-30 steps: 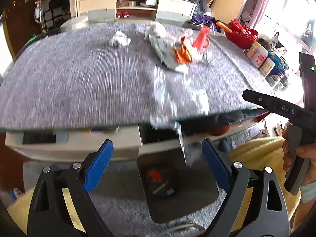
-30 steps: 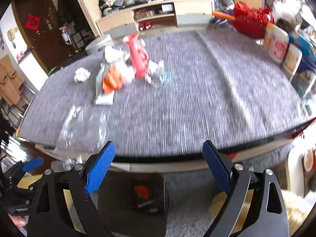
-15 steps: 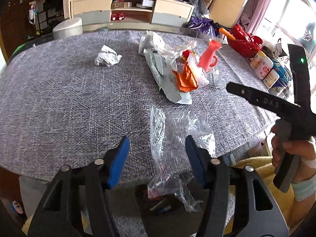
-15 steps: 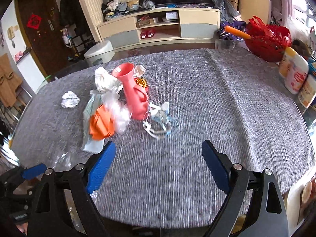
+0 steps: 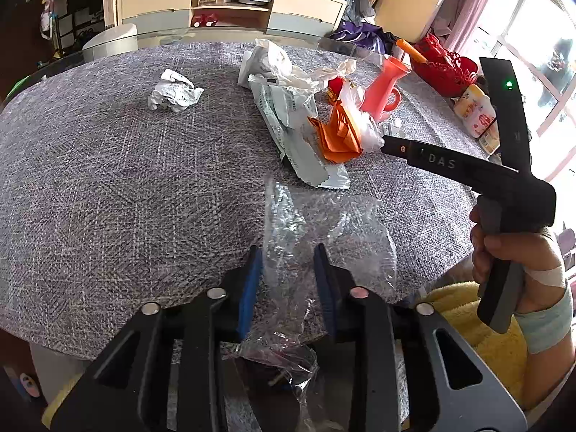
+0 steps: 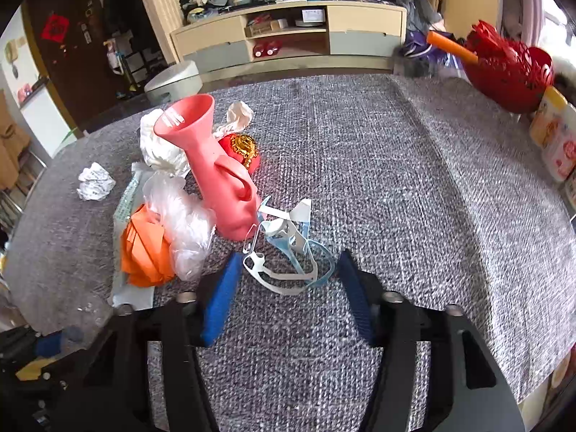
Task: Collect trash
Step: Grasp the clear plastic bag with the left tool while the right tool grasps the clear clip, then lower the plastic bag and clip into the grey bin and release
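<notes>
Two grippers work over a round table (image 5: pixel 108 187) covered in grey woven cloth. The left gripper (image 5: pixel 288 270) points down at the near edge, its blue pads narrowed and closing around a clear plastic bag (image 5: pixel 324 237); the bag runs up between the pads and hangs off the edge below them, though whether the pads press it yet cannot be told. At 12 o'clock from that bag lies a pale mailing pouch (image 5: pixel 291 133), with orange paper (image 5: pixel 336 136) just beside it at its 3 o'clock and a pink jug (image 5: pixel 383 90) beyond. A crumpled paper ball (image 5: pixel 172 90) sits well apart at 10 o'clock.

From the right wrist view, the right gripper (image 6: pixel 288 277) is half narrowed and closing, its pads on either side of a tangle of white and blue plastic straps (image 6: pixel 288 252) without touching it. The tangle touches the jug's base at 11 o'clock. A red basket (image 6: pixel 511 68) stands at 2 o'clock. A person's hand (image 5: pixel 511 252) grips the right handle.
</notes>
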The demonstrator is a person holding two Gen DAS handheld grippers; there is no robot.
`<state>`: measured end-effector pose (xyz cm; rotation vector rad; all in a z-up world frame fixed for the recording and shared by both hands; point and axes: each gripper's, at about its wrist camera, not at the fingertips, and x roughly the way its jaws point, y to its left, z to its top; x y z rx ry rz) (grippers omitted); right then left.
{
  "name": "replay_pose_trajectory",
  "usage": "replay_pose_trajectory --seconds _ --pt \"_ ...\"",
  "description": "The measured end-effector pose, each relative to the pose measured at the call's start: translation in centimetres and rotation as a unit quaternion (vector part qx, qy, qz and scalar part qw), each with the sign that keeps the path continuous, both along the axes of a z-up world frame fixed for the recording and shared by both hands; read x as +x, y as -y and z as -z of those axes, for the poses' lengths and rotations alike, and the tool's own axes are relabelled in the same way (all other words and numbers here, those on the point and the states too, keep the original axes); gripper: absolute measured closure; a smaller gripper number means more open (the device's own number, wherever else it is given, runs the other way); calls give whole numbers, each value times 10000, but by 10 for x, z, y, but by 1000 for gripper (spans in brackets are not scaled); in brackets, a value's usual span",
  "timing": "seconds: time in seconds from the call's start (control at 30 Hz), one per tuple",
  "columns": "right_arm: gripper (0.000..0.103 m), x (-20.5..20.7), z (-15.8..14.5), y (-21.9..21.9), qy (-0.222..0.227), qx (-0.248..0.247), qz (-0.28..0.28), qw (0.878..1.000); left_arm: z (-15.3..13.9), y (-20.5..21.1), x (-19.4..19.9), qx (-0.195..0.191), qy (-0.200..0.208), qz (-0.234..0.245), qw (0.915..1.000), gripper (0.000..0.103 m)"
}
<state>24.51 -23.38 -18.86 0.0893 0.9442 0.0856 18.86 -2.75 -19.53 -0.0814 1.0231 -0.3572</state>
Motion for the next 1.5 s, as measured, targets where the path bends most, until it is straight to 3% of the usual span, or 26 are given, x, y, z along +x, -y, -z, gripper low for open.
replay_pose_trajectory --seconds 0.03,0.23,0.4,0.93,1.23,1.5 --pt "73 0 0 0 -6 28 -10 10000 0 0 0 -1 15 0 10000 79" --pt "84 -12 -7 5 79 39 -42 10000 -4 2 -4 -2 110 47 9999 85" --pt "84 -33 -18 5 141 125 -58 9998 -13 2 -18 15 240 78 9997 90" --pt "84 -139 -59 -22 368 419 -636 9964 -46 1 -99 208 610 74 9979 91" --pt "84 -184 -40 -29 85 395 -692 9968 -34 3 -142 282 443 107 9986 91" --pt "84 -205 1 -36 -484 490 -744 9948 12 7 -162 393 -83 161 9991 91"
